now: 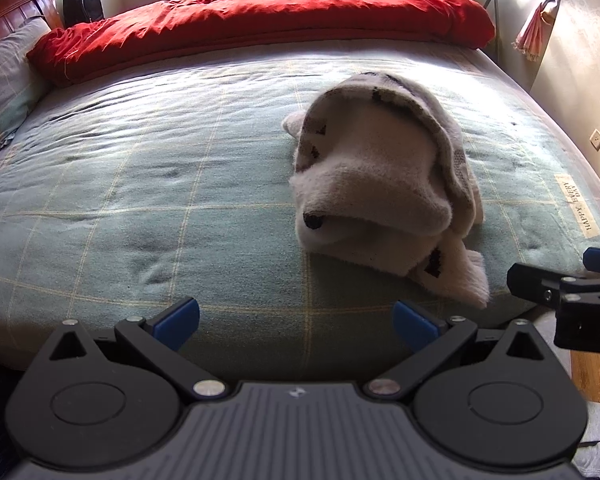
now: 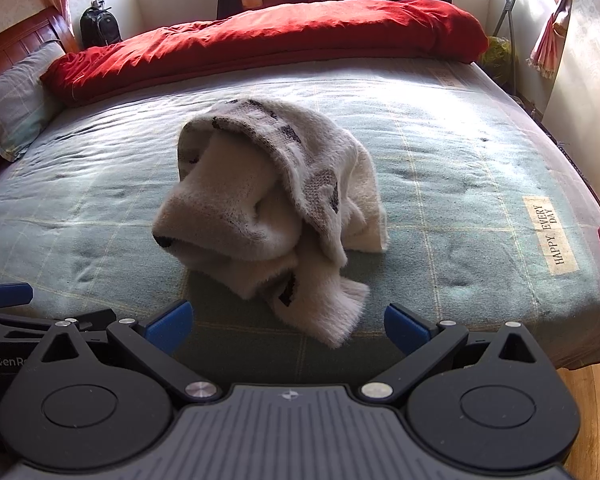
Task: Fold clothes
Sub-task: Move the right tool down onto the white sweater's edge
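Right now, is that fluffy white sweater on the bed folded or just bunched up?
Bunched up. The fluffy white sweater sits in a humped heap on the green checked bedsheet, one end trailing toward the bed edge, with no flat layers.

One fuzzy white garment (image 2: 268, 208) on the bed (image 2: 440, 168), one red quilt (image 2: 268, 36), one pillow (image 2: 16, 100), one backpack (image 2: 99, 26), two grippers, left (image 1: 296, 324), right (image 2: 288, 324)
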`<state>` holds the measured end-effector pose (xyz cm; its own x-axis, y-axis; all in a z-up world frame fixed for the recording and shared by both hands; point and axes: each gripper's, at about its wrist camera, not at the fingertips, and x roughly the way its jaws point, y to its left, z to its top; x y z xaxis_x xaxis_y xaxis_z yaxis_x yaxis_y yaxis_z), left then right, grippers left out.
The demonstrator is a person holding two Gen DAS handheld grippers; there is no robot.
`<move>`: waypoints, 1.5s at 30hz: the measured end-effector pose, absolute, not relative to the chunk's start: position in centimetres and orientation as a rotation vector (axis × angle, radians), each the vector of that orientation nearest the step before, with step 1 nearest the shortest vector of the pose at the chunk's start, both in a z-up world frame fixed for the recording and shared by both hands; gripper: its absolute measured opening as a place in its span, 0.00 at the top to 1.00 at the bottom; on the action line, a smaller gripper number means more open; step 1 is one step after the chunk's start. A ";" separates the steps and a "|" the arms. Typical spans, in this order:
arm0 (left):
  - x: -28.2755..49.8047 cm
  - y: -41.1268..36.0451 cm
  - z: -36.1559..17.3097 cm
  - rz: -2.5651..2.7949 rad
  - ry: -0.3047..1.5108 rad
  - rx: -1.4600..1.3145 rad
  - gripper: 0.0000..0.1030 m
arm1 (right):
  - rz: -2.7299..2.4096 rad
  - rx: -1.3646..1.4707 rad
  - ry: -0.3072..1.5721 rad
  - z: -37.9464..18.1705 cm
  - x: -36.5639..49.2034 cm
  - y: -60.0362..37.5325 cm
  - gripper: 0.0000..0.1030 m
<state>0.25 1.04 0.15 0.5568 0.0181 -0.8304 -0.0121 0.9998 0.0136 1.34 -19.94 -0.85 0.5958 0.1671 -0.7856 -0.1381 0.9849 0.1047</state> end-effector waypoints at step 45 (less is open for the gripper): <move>6.5 12.3 -10.5 -0.011 1.056 -0.225 0.01 | 0.519 -0.408 0.608 0.7 13.8 -12.7 0.23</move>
